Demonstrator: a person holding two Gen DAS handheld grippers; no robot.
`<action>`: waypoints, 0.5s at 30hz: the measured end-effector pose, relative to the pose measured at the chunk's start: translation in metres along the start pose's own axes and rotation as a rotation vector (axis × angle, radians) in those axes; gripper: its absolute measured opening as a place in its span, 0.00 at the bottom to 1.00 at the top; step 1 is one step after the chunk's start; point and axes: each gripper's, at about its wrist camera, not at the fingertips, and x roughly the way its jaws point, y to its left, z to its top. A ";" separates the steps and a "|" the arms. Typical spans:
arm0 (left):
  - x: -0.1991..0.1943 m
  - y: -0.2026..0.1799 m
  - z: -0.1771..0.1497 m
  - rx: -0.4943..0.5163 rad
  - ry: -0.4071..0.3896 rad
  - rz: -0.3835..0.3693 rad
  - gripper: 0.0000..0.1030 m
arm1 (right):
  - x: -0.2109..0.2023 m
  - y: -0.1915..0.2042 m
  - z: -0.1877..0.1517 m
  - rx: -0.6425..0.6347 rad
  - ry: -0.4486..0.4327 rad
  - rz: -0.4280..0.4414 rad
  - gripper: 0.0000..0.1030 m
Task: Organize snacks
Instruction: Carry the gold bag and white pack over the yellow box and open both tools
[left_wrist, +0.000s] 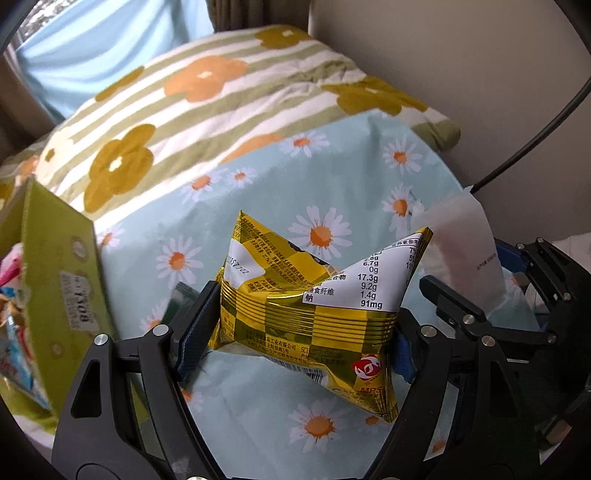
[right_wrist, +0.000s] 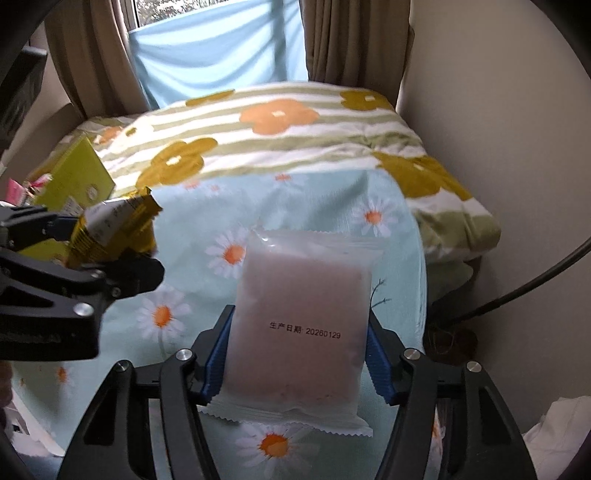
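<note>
My left gripper (left_wrist: 299, 328) is shut on a yellow foil snack packet (left_wrist: 310, 295) and holds it above the daisy-print sheet (left_wrist: 229, 221). The same gripper (right_wrist: 110, 254) and the yellow packet (right_wrist: 110, 225) show at the left of the right wrist view. My right gripper (right_wrist: 295, 354) is shut on a frosted white packet with pink filling (right_wrist: 299, 332), also held above the sheet (right_wrist: 207, 214). That white packet shows at the right of the left wrist view (left_wrist: 465, 251), with the right gripper (left_wrist: 491, 295) beside it.
A green cardboard box (left_wrist: 62, 266) with several colourful snack packs (left_wrist: 11, 273) stands at the left; it also shows in the right wrist view (right_wrist: 77, 181). A striped flower quilt (right_wrist: 280, 136) lies behind. A wall (right_wrist: 498, 147) and a black cable (right_wrist: 535, 280) are at the right.
</note>
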 end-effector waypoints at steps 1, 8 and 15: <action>-0.005 0.001 -0.001 -0.005 -0.008 0.003 0.74 | -0.006 0.001 0.002 -0.002 -0.011 0.007 0.57; -0.054 0.024 -0.009 -0.076 -0.078 0.033 0.74 | -0.046 0.020 0.017 -0.057 -0.075 0.055 0.57; -0.127 0.081 -0.023 -0.164 -0.204 0.079 0.74 | -0.084 0.067 0.048 -0.134 -0.155 0.107 0.57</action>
